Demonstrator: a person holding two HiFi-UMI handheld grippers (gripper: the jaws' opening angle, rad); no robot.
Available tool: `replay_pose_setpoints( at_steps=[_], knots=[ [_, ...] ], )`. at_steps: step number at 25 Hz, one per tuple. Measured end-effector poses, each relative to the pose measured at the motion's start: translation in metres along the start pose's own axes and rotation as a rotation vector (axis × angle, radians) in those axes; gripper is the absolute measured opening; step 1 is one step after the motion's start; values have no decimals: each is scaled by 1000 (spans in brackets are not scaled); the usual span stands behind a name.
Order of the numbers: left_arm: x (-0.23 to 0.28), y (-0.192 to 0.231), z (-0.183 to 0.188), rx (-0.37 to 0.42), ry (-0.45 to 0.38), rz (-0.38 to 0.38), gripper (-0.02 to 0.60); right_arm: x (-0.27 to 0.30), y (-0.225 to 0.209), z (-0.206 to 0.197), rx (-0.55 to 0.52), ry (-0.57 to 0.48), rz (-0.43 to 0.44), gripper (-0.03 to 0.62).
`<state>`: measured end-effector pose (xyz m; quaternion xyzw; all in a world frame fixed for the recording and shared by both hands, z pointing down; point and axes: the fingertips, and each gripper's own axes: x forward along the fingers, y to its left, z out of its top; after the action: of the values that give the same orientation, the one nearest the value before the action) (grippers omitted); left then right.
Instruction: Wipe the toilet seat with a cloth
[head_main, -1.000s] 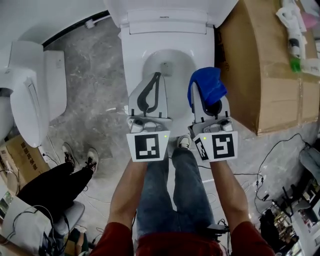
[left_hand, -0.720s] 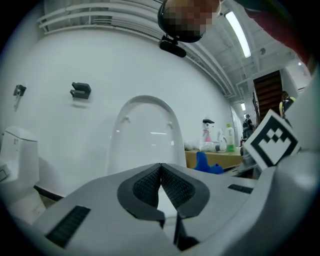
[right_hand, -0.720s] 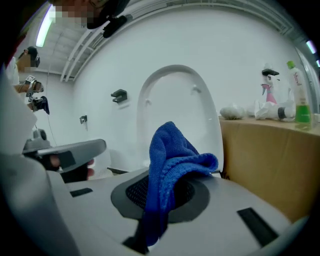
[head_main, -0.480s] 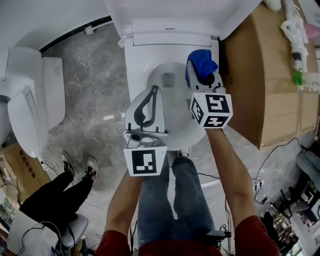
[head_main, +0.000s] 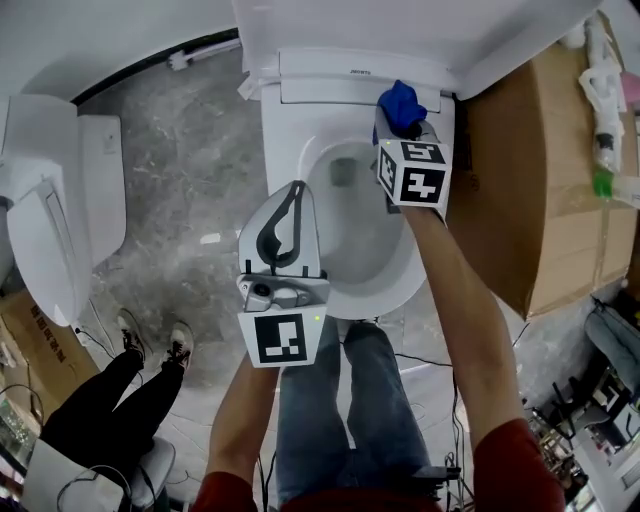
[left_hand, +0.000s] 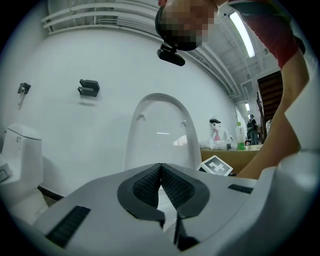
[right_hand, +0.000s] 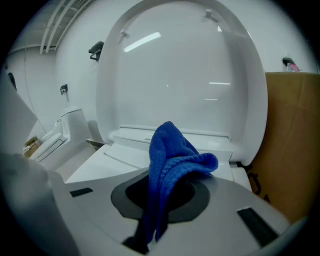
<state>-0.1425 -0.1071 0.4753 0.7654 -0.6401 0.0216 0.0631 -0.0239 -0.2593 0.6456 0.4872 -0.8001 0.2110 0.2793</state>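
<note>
Second toilet (head_main: 50, 220): white, set at the far left on the floor, lid lowered.
Second person (head_main: 120, 385): seen at lower left in black trousers and light shoes.
Floor (head_main: 170, 180): grey, marbled in pattern; a dark strip is run along the foot of the wall.
Wall (left_hand: 65, 130): white; a black bracket (left_hand: 88, 88) is mounted high on it.
Left gripper (head_main: 298, 186): held over the left side of the bowl, with the jaws brought fully together and nothing between them.
Toilet seat (head_main: 285, 135): white ring lowered round the bowl, on the toilet placed against the wall.
Lid (right_hand: 180, 75): raised upright behind the seat.
Blue jeans (head_main: 340, 400): worn by the person holding the grippers, who is stood at the front of the bowl.
Right gripper (head_main: 400, 122): reached to the rear right of the seat, with the jaws clamped on the cloth.
Cloth (head_main: 400, 100): blue, knitted, bunched up past the jaw tips; placed over the seat's rear right corner by the hinge. Contact with the seat cannot be told.
Cardboard box (head_main: 540, 180): large, brown, stood just beside the toilet on the right; bottles (head_main: 605, 110) are laid on its top.
Cables (head_main: 560, 400): scattered over the floor at lower right.
</note>
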Motion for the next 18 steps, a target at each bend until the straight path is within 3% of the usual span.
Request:
replay_pose_setpoints(
  at_steps=[4,11,18],
  knots=[
    [-2,14,-6,4,18,8,17,11,12,0,-7,-1,-6,57],
    [-16,30,-16,12,38,29,17,31,71,14,-81,3,87,57],
    [-37,62,-19,-8,43,100,15,49,148,25,-247,29,191,57]
  ],
)
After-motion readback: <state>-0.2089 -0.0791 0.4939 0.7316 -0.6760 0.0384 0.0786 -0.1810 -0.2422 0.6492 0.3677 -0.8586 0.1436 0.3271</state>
